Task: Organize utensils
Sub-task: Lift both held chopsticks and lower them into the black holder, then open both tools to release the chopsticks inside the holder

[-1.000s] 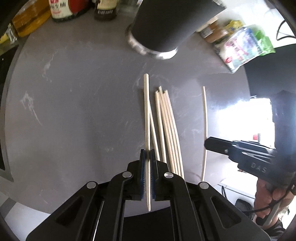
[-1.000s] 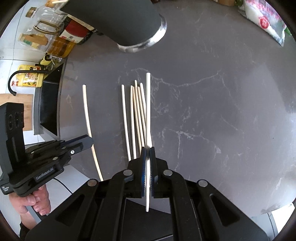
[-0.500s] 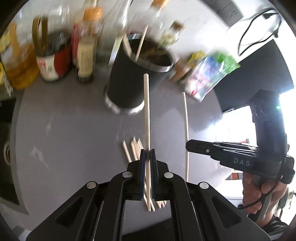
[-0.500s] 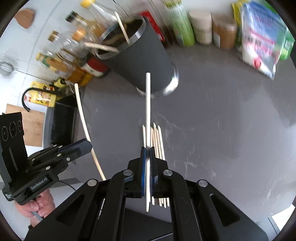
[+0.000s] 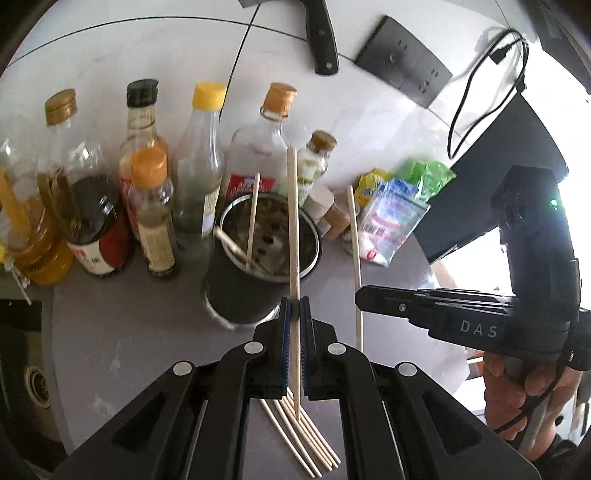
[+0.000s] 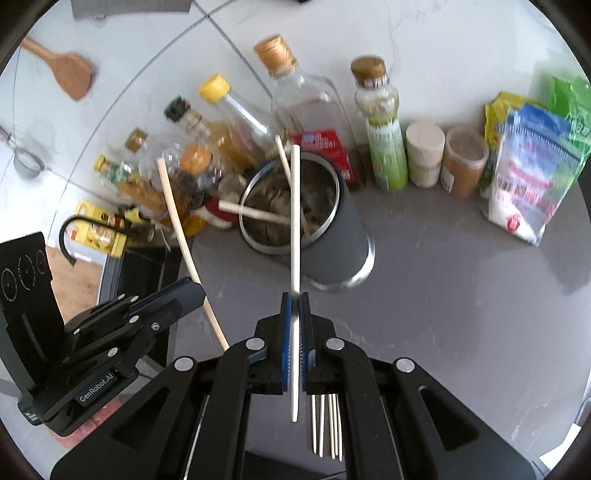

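Observation:
My left gripper (image 5: 293, 306) is shut on a wooden chopstick (image 5: 293, 221) held upright, its tip over the dark utensil holder (image 5: 236, 295). My right gripper (image 6: 294, 301) is shut on a pale chopstick (image 6: 295, 221), also upright in front of the holder (image 6: 340, 254). The holder has a steel rim and holds two chopsticks (image 5: 253, 218). Several chopsticks (image 5: 306, 439) lie on the grey counter below my grippers; they also show in the right wrist view (image 6: 327, 424). The right gripper with its chopstick (image 5: 355, 258) appears in the left wrist view, the left gripper's chopstick (image 6: 184, 243) in the right wrist view.
Sauce and oil bottles (image 5: 147, 177) stand behind and left of the holder. Spice jars (image 6: 424, 155) and food packets (image 6: 524, 173) stand at the back right. A sink (image 5: 22, 369) lies at the left. A knife (image 5: 321, 33) and a wooden spatula (image 6: 62, 70) hang on the wall.
Both grippers lifted their chopsticks off the counter and tilted them upright toward the holder. The loose chopsticks stayed on the counter.

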{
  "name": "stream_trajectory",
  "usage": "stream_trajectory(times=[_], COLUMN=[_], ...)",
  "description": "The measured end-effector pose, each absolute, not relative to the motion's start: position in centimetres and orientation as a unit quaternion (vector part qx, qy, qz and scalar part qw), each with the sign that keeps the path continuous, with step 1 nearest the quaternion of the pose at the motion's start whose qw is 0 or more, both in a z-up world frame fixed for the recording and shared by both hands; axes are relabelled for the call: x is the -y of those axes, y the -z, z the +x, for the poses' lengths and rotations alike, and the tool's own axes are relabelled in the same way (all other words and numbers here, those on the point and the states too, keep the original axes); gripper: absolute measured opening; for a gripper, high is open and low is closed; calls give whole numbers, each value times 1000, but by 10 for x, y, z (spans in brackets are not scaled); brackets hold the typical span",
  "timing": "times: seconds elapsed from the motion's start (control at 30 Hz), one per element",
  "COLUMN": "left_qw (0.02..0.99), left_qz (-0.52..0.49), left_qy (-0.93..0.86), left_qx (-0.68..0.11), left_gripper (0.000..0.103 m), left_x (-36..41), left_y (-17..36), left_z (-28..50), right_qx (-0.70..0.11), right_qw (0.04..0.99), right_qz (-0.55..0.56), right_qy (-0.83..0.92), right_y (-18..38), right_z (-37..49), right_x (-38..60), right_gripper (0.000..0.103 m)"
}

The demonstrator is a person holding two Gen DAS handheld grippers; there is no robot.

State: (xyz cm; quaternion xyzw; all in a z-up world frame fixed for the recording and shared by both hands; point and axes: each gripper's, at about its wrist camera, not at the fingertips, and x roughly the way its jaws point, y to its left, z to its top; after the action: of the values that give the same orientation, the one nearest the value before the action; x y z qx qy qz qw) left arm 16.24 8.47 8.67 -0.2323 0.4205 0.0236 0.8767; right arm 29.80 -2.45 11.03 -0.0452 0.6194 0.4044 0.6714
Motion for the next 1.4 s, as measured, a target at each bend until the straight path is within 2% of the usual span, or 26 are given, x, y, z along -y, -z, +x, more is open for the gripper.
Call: stream_trajectory(times=[0.27, 0.47, 0.77, 1.03, 1.17, 1.2, 1.3, 1.4], left_qw=[905, 912, 946, 938, 936, 936, 936, 937], left_qz=[-230, -245, -188, -223, -207, -207, -210, -216], left_qy=[-24, -39, -88, -77, -98, -101, -99, -98], left_qx=[-358, -328, -248, -253, -267, -265, -264, -258], left_gripper=[4, 4, 4, 4, 5, 5, 5, 5], left_x=[-114, -127, -120, -124, -120, -120, -121, -120], left_y=[-122, -121, -119, -87, -84, -85, -86, -90], left_z=[187, 208, 206, 206, 205, 203, 199, 192], right_qx=[-580, -571, -470, -469, -464, -463, -463, -467], right_qw=[694, 702, 754, 762, 765, 764, 765, 762], right_qz=[7, 36, 10, 9, 4, 4, 2, 12], right_qy=[-425, -424, -459, -446, -448, -449, -448, -449], right_y=[-130, -123, -126, -92, -91, -91, -93, -98], right_z=[333, 359, 358, 360, 354, 353, 350, 350], right_x=[3, -10, -25, -22, -17, -15, -10, -1], right_gripper=[5, 5, 5, 5, 6, 6, 22, 22])
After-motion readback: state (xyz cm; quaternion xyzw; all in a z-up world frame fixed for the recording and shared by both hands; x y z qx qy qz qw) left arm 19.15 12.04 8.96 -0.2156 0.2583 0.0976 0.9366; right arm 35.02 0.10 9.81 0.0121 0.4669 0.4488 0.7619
